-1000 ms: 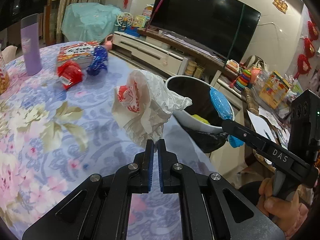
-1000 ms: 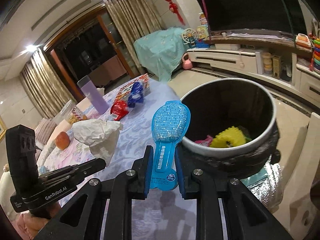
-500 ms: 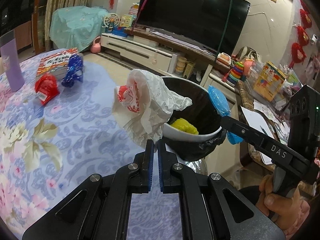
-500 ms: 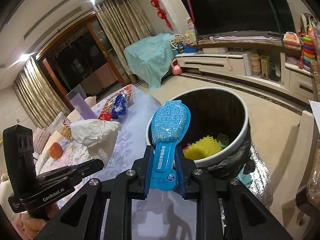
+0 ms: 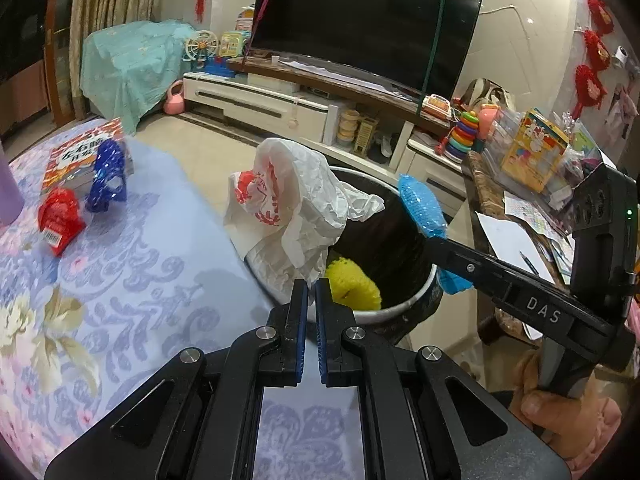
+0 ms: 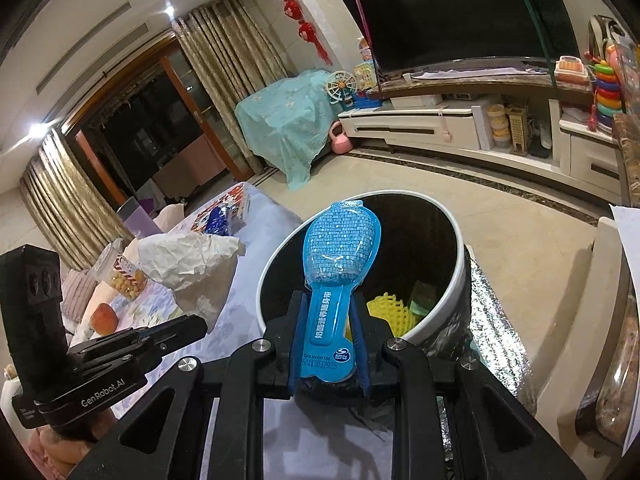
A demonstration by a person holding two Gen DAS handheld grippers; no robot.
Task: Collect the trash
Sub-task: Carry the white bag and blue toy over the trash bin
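The left claw is closed on a corner of a crumpled white plastic bag with red print. The pinch sits at the bag's lower tip, so most of the bag stands above the fingers near the middle of the left wrist view, over the near rim of the bin. Held by one corner like that, it can probably fall free once the fingers part.

The right claw grips a blue plastic package by its narrow stem. The wide, rounded end stands up in the middle of the right wrist view, in front of the bin's dark mouth. Gripping the stem leaves the bulky end clear to tip inward.

The bin stands on the floor against the edge of the flowered desk, and a yellow foam net already lies inside. A red wrapper and a blue wrapper remain on the desk at the left of the left wrist view, likely the next things to collect.
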